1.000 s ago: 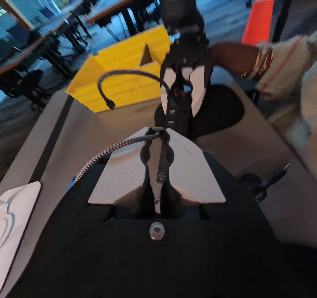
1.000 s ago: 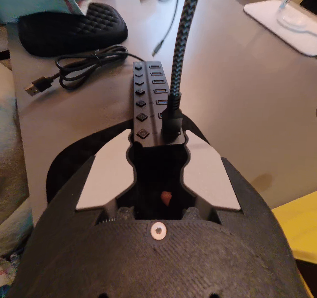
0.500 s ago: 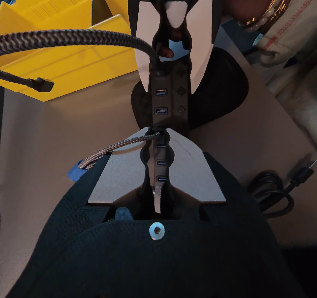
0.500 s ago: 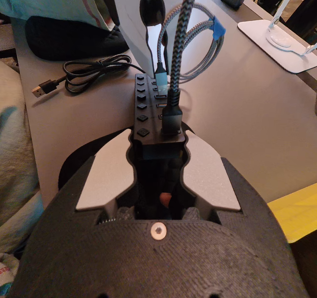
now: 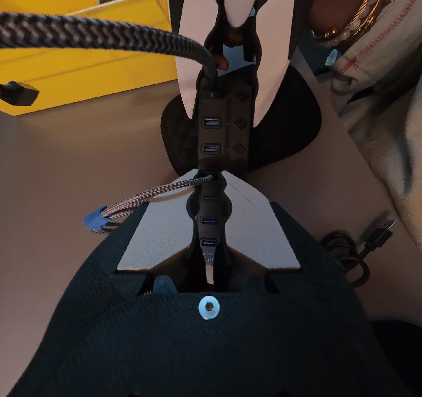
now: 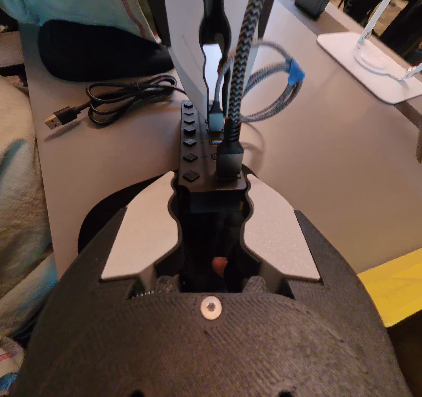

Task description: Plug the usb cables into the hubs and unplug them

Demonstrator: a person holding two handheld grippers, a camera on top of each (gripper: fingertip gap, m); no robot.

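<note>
A black USB hub [image 5: 222, 134] with blue ports lies on the grey table. My right gripper [image 6: 211, 177] is shut on its near end and also shows at the top of the left wrist view [image 5: 222, 121]. A thick braided cable [image 6: 242, 66] has its black plug [image 6: 229, 159] in the port nearest that gripper. My left gripper [image 5: 209, 175] is shut on the plug of a thin braided cable [image 5: 146, 195], right above the hub. In the right wrist view that silver plug [image 6: 215, 121] meets a middle port; I cannot tell how deep it sits.
A yellow bin [image 5: 68, 70] stands behind the hub. A coiled black cable [image 6: 127, 93] with a loose USB plug and a black padded rest [image 6: 98, 50] lie by the table edge. A white lamp base [image 6: 365, 66] is at the far right. A person's arm with bracelets [image 5: 347, 20] is close. Across from one pair of fingers to the other is roughly 6 cm.
My left gripper has come in over the hub with the thin cable and lowered its plug onto a middle port. My right gripper has kept its hold on the hub.
</note>
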